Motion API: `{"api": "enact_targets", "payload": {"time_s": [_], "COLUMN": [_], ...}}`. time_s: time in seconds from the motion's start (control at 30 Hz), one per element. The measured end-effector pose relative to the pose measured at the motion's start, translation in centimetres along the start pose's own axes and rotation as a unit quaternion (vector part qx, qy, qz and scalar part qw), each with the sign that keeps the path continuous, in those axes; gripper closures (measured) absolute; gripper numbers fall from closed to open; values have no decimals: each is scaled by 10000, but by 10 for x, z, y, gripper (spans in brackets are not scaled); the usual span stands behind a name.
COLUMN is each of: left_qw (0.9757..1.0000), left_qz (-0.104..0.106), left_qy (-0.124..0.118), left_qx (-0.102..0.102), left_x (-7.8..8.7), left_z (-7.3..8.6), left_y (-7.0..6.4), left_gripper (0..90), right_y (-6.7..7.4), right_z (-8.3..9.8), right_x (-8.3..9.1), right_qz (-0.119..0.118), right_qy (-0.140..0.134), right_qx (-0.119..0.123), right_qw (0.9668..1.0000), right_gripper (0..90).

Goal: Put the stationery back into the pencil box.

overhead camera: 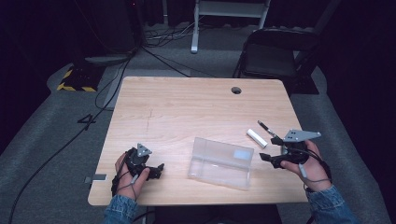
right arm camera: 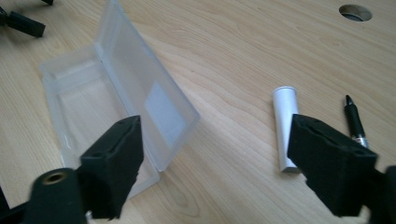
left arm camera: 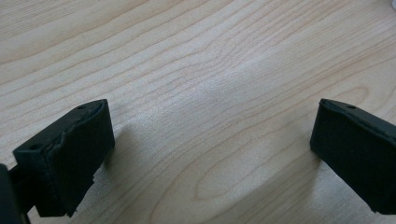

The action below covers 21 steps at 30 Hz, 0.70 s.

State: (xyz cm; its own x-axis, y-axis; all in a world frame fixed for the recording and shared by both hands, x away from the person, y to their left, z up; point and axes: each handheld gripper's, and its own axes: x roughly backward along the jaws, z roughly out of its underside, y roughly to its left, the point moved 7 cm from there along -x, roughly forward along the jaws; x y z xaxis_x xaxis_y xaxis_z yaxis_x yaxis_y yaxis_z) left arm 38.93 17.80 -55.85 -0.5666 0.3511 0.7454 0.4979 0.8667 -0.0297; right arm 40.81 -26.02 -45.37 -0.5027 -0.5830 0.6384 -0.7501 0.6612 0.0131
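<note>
An open clear plastic case lies at the table's front middle with its lid tipped up; the right gripper view shows it at the left. Right of it lie a white tube and a black pen. My right gripper hovers just right of the case, near the tube, jaws wide open and holding nothing. My left gripper rests on bare wood left of the case, also open with nothing between its jaws.
The wooden table has a round cable hole near its far edge. A folding chair stands behind the table on the right. Cables run over the grey floor on the left.
</note>
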Motion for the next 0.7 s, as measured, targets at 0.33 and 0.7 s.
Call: {"api": "enact_targets", "payload": {"time_s": [0.33, 0.7], "left_qw": [10000, 10000], "left_qz": [-7, 6], "left_qy": [1, 0], "left_qx": [-10, -48], "left_x": [0, 0], "left_z": [0, -1], "left_y": [0, 1], "left_gripper": [2, 2], "right_y": [-24, -46], "right_z": [-14, -30], "right_x": [0, -13], "right_qz": [332, 544], "right_qy": [-122, -76], "right_qx": [-302, -389], "right_qw": [9989, 9977], "right_gripper": [338, 443]}}
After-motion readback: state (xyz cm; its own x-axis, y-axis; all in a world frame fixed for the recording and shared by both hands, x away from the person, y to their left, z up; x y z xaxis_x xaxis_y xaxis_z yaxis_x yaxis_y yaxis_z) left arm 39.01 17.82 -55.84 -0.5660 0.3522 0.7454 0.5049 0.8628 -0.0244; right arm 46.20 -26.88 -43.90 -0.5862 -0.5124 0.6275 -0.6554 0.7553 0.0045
